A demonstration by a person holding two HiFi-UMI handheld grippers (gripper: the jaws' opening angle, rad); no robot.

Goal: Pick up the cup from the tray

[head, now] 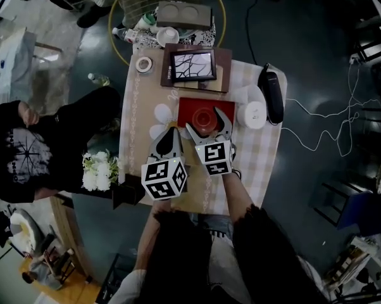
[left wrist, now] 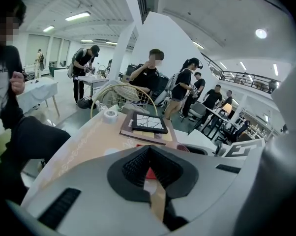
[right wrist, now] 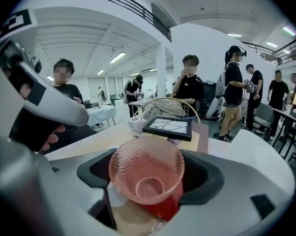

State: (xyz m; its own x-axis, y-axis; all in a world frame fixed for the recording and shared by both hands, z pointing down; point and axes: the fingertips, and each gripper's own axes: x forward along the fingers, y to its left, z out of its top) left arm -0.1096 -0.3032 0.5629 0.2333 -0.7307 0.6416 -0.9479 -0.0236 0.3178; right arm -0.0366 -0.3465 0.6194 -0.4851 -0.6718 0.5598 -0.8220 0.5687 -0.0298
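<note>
The right gripper point(right wrist: 148, 175) holds its jaws wide apart with the cup point(right wrist: 147, 167) standing between them. The cup is pink, dimpled glass with its mouth open upward, and its rim reaches close to both dark pads; whether the pads touch it cannot be told. Under the cup and just below the jaws lies the red tray point(head: 185, 107), and the cup stands upright on it. Just beside this gripper, on its left, the left gripper point(left wrist: 148, 150) has its ribbed pads closed tip to tip with nothing between them. It points down at the table point(head: 146, 97) by the tray's near left corner. Ahead of both grippers, past the far edge of the tray, a black-framed picture point(head: 192, 65) with a crack pattern lies flat on a brown board. A roll of tape point(head: 143, 64) sits ahead and further left, and a wire basket point(head: 137, 5) stands beyond the table's far end. To the right gripper's right, near the tray, stands a white round container point(head: 252, 114), with a black device point(head: 272, 92) just beside it on its outer side. Off to the left gripper's left, white flowers point(head: 99, 170) sit at the table edge near a seated person in black point(head: 26, 147).
</note>
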